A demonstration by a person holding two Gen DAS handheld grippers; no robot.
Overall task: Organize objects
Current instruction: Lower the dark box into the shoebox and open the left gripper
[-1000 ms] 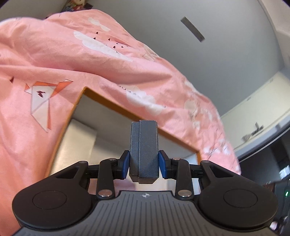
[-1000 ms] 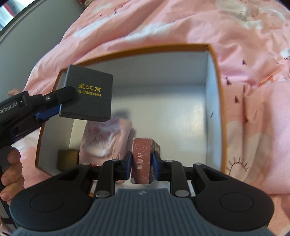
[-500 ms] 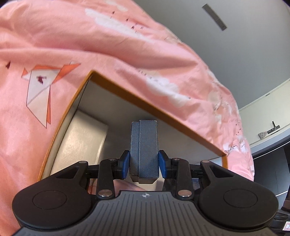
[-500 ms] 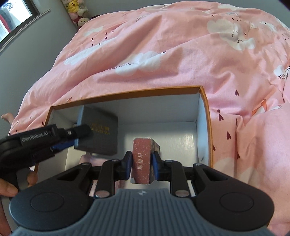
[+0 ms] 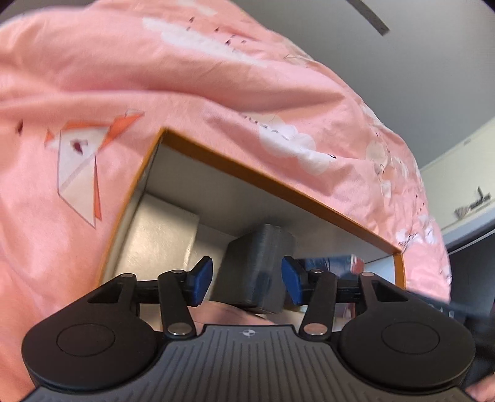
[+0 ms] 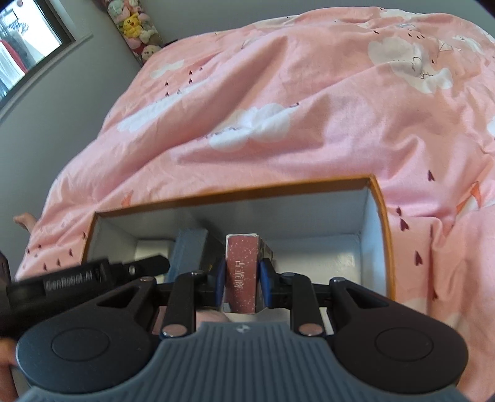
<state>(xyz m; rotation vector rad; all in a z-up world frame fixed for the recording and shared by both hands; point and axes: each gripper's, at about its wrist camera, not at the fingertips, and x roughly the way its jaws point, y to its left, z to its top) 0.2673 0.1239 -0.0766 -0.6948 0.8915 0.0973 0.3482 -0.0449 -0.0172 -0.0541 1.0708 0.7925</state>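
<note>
Setting: bed covered by a pink duvet (image 6: 309, 102) printed with white clouds and small dark hearts; grey wall behind, a window at upper left, plush toys (image 6: 136, 27) stacked in the far corner.

Container: open box (image 6: 382, 235), orange rim, white interior, sunk into the duvet. Seen also from the left wrist view (image 5: 278, 182), where a pale flat package (image 5: 161, 238) lies against its left wall.

Left gripper (image 5: 247, 275): jaws opening, blue pads clear of both sides of the dark grey box (image 5: 256, 269). That box sits tilted between the pads, inside the container near its back wall, blurred. From the right wrist view the left gripper (image 6: 161, 263) reaches in from the left, and the dark grey box (image 6: 188, 250) shows just beyond its tip.

Right gripper (image 6: 241, 278): narrow gap, pads pressed on both sides of a slim red speckled box (image 6: 241, 272) with white lettering, held upright over the container's interior.

Other: a blue-and-red item (image 5: 334, 263), blurred, behind the left gripper's right finger.
</note>
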